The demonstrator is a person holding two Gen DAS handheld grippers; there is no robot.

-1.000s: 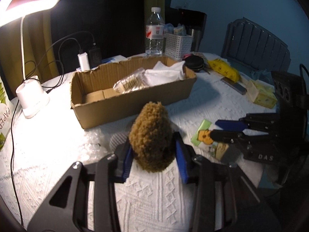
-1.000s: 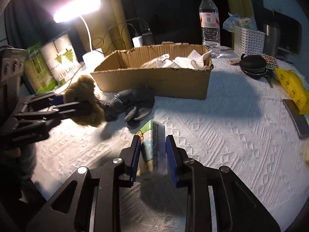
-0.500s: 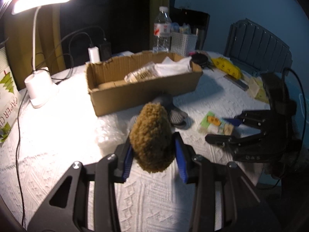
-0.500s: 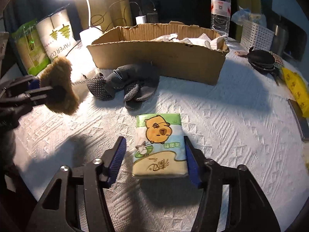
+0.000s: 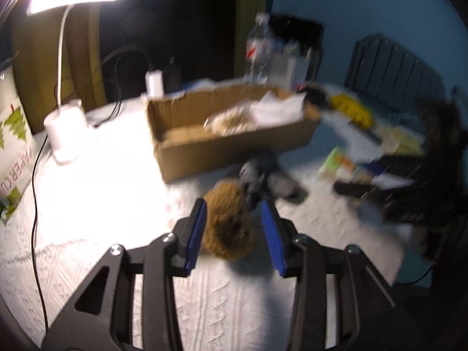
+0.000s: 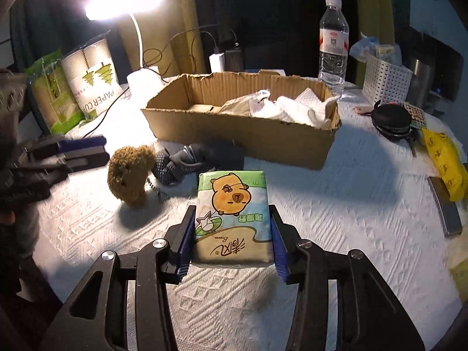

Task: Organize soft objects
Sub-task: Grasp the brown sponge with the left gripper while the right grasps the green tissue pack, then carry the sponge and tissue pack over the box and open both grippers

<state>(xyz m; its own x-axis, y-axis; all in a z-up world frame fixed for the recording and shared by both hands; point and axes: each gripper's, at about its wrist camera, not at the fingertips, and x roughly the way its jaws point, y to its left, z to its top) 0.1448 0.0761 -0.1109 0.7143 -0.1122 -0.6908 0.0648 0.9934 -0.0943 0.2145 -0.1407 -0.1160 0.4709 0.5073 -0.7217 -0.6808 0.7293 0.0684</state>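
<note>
A brown fuzzy plush (image 5: pixel 226 222) lies on the white tablecloth between the spread fingers of my left gripper (image 5: pixel 235 232), which is open; the plush also shows in the right wrist view (image 6: pixel 130 180). My right gripper (image 6: pixel 232 241) is closed on a tissue pack (image 6: pixel 232 216) printed with a capybara. Grey gloves (image 6: pixel 194 162) lie in front of the cardboard box (image 6: pixel 242 128), which holds white cloths and a packet.
A lit desk lamp (image 6: pixel 143 77) and paper cup packs (image 6: pixel 90 82) stand at the left. A water bottle (image 6: pixel 333 44), white basket (image 6: pixel 386 80), black pouch (image 6: pixel 392 121) and yellow bag (image 6: pixel 444 158) are at the right. Cables run behind the box.
My left gripper has opened and let go of the brown plush, which now rests on the cloth. My right gripper has closed on the tissue pack after standing open around it.
</note>
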